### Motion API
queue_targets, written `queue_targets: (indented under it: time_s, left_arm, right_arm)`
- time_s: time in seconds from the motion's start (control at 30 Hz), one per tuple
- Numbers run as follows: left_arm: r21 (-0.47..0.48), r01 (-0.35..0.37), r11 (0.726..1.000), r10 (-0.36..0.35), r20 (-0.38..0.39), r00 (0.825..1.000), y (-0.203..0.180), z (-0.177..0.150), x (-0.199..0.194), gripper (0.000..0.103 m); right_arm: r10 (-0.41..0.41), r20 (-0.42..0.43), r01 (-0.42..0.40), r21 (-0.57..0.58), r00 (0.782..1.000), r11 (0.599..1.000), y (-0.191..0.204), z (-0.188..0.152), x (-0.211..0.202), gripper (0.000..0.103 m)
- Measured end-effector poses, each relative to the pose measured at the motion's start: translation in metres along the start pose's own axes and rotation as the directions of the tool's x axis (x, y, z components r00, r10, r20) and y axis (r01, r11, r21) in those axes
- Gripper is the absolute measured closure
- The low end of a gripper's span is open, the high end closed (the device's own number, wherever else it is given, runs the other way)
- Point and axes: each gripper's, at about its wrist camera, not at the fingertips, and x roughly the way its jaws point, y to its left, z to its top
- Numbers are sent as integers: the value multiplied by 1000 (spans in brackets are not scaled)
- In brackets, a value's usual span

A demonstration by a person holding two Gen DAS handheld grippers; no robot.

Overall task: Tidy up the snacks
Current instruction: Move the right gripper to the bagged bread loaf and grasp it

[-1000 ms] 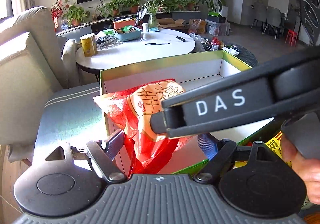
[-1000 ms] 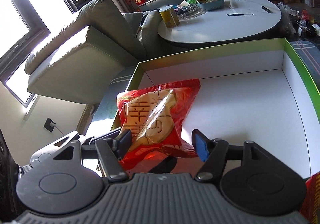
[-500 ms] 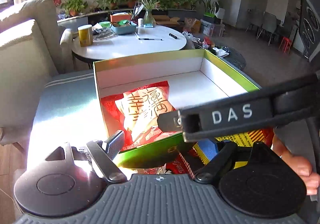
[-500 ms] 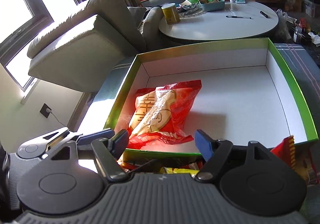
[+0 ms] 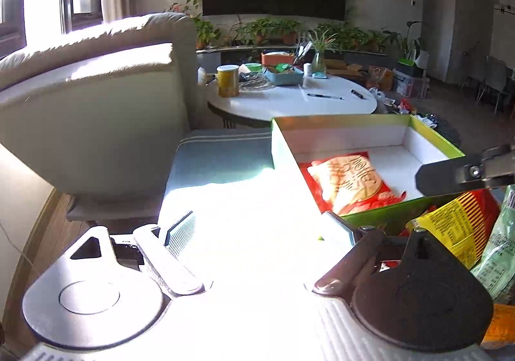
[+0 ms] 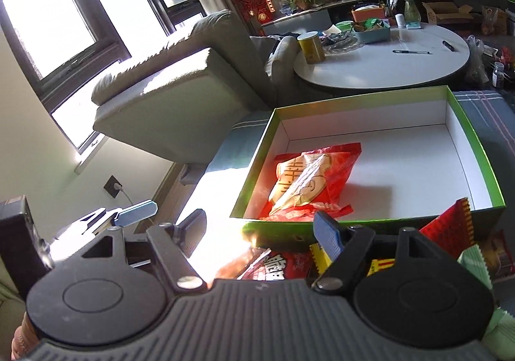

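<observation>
the red snack bag (image 6: pixel 309 180) lies in the green box's (image 6: pixel 476 148) near left corner. both the left gripper (image 5: pixel 257 232) and the right gripper (image 6: pixel 260 229) hang with jaws apart and nothing between them, the left's just having widened.

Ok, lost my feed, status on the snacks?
Both grippers, left and right, open, empty. One red snack bag lies in the green box. Loose packets wait in front, nothing blocking.

Each gripper, the left gripper (image 5: pixel 260 232) and the right gripper (image 6: pixel 260 229), has a ribbed dark grey body, two round black discs, black link arms with silver screws, and fingers (image 6: pixel 326 233) faced with ridged blue pads.
</observation>
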Motion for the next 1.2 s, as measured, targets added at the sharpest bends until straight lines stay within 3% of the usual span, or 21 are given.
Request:
queue_targets:
  time_s: [0.1, 0.23, 0.43, 0.63, 0.77, 0.87, 0.93, 1.2]
  left_arm:
    - [-68, -35, 997, 31, -55, 998, 15, -13, 6, 20]
    - [-193, -6, 981, -11, -89, 996, 35, -26, 8, 20]
    - [-239, -53, 970, 39, -63, 997, 52, -23, 16, 20]
    - [-262, -21, 965, -3, -92, 996, 55, -23, 44, 20]
    - [-281, 49, 959, -77, -90, 993, 51, -33, 45, 21]
    - [-360, 104, 927, -149, -101, 984, 56, -43, 35, 20]
    - [-399, 174, 900, -234, -107, 966, 58, -51, 27, 17]
    - [-288, 258, 922, -311, -154, 938, 30, -68, -17, 17]
  right_arm:
    - [14, -24, -14, -18, 1000, 1000, 7, -5, 8, 4]
    - [62, -81, -63, -12, 995, 998, 15, -10, 29, 4]
    - [18, -143, -12, 45, 989, 999, 20, -25, 49, 4]
    - [19, -158, -14, 28, 987, 999, 22, -36, 46, 4]
    - [3, -143, -4, -7, 990, 1000, 26, -39, 43, 4]
    - [2, -135, -1, 9, 991, 1000, 20, -41, 37, 3]
    - [-1, -133, 4, 23, 991, 1000, 11, -44, 31, 3]
    - [-5, -105, 11, 61, 994, 998, -4, -54, 2, 3]
